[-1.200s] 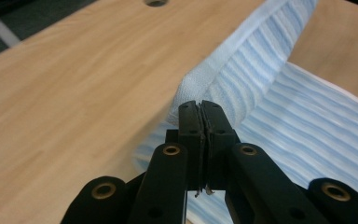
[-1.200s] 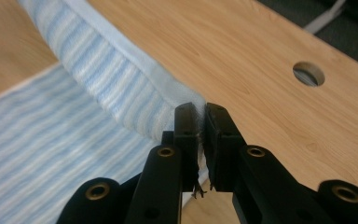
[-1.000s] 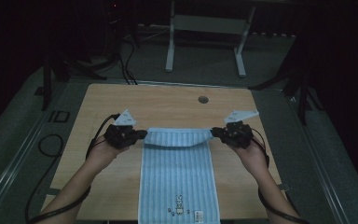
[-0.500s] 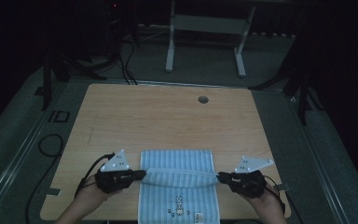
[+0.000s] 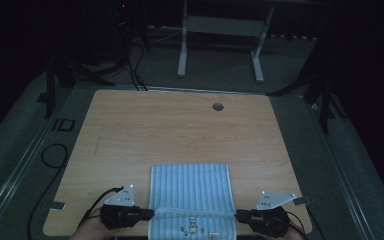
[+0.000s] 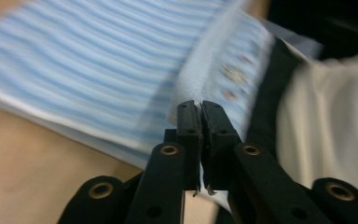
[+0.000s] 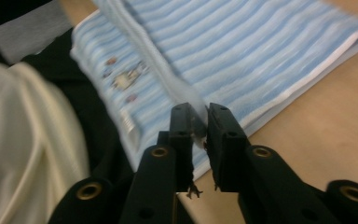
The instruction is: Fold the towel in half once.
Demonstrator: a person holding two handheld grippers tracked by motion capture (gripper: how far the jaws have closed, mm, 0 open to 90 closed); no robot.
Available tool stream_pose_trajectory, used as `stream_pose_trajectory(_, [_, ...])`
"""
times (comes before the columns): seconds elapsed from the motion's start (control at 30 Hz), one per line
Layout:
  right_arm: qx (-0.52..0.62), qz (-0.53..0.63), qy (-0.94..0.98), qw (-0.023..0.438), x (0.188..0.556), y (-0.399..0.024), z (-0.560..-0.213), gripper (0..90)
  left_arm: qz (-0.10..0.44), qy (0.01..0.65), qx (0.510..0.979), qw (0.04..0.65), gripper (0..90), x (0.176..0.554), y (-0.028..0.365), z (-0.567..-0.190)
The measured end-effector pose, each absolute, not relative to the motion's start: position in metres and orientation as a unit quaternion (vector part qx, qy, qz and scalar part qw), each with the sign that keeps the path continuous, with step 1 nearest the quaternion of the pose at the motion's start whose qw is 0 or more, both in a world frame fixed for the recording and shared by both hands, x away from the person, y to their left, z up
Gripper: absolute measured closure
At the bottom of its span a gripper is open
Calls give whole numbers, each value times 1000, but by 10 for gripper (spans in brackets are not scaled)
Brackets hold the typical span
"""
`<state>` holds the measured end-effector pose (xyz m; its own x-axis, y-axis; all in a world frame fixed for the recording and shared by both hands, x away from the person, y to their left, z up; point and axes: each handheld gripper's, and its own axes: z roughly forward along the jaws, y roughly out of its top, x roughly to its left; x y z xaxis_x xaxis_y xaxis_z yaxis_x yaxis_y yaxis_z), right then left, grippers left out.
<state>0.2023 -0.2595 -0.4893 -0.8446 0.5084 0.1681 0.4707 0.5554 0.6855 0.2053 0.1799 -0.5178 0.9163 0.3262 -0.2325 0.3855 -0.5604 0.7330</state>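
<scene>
A blue-and-white striped towel [image 5: 190, 187] lies folded at the near edge of the wooden table [image 5: 180, 125], with a small printed figure near its front hem. At the towel's left my left gripper [image 5: 150, 214] is shut on the rolled-over edge; in the left gripper view the jaws [image 6: 200, 105] pinch the fabric [image 6: 98, 60]. My right gripper [image 5: 237, 216] is at the towel's right. Its jaws [image 7: 199, 109] have just been opening and stand slightly apart, with the towel's edge [image 7: 242, 46] still lying between them.
A round cable hole [image 5: 218, 106] sits near the table's far edge. Black cables [image 5: 55, 155] loop on the floor at the left. A metal stand [image 5: 220, 45] is beyond the table. The person's light garment [image 7: 23, 140] is close behind the grippers.
Both grippers carried the towel's far edge toward the person and down, folding it over itself. The right jaws have parted a little.
</scene>
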Motion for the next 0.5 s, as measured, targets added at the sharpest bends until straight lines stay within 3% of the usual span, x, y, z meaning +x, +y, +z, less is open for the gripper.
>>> stream_pose_trajectory(0.1, [261, 377, 888, -21, 196, -262, -494, 642, -76, 181, 891, 409, 766, 204, 183, -523])
stream_pose_trajectory(0.13, [261, 377, 888, -21, 196, -262, -494, 642, -76, 181, 891, 409, 693, 204, 183, -523])
stream_pose_trajectory(0.17, [256, 376, 890, -35, 195, -264, -494, 642, -76, 181, 891, 409, 693, 204, 183, -523])
stream_pose_trajectory(0.23, [268, 378, 886, 3, 200, -265, -490, 672, -32, 214, 893, 394, 564, 212, 184, -513])
stream_pose_trajectory(0.27, [273, 376, 885, 24, 203, -264, -489, 735, -6, 227, 894, 385, 559, 216, 182, -510])
stream_pose_trajectory(0.33, [286, 369, 883, 45, 214, -256, -491, 778, 21, 254, 884, 391, 559, 226, 178, -506])
stream_pose_trajectory(0.5, [306, 368, 877, 41, 246, -234, -509, 877, 48, 276, 881, 382, 581, 248, 160, -512])
